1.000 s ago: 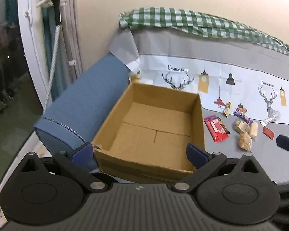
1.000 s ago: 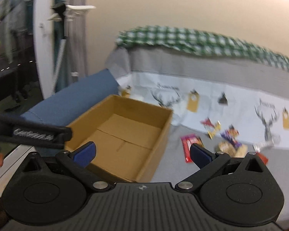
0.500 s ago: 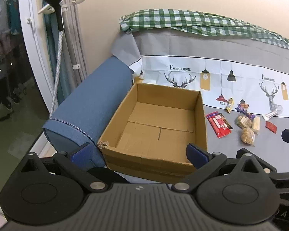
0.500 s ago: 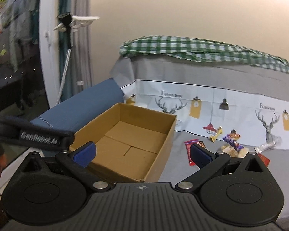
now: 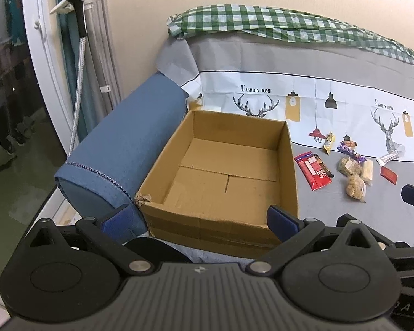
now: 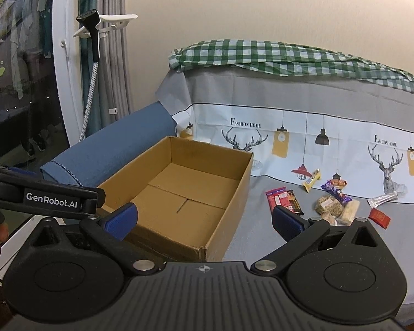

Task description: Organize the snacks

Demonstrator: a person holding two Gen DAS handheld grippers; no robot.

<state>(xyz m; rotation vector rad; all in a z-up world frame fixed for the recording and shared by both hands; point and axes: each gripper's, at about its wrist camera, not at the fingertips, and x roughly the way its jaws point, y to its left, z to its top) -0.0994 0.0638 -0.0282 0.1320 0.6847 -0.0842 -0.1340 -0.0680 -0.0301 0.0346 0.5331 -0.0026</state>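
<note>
One grey sofa seat (image 5: 331,201) draped in a printed cover with deer and lamp motifs, a green checked cloth (image 5: 276,24) along the top of the backrest, and a blue armrest (image 5: 118,149) at the left end. Just beside that armrest, standing on the seat: an open-topped cardboard box (image 5: 220,220), upright, flaps folded flat on its floor, nothing inside, near-left corner torn. Well to the right of the box, lying loose on the grey cover: a small scatter of snacks. Nearest the box, a red packet (image 5: 312,172) with a dark bar touching its right edge; behind it a little yellow bar (image 5: 329,142) and a purple wrapper (image 5: 349,150); further right two clear bags of brownish pieces (image 5: 350,165) (image 5: 356,189) close together, a pale bar (image 5: 368,169) alongside, a silver sachet (image 5: 390,157) and a small red sachet (image 5: 388,174) at the far edge of the group. Left gripper (image 5: 198,216) spread wide, blue pads apart, gripping nothing, held short of the box's near wall. Right gripper (image 6: 204,218) likewise released and bare, hovering over the box's near right corner, with the snacks (image 6: 328,207) past its right finger.
</note>
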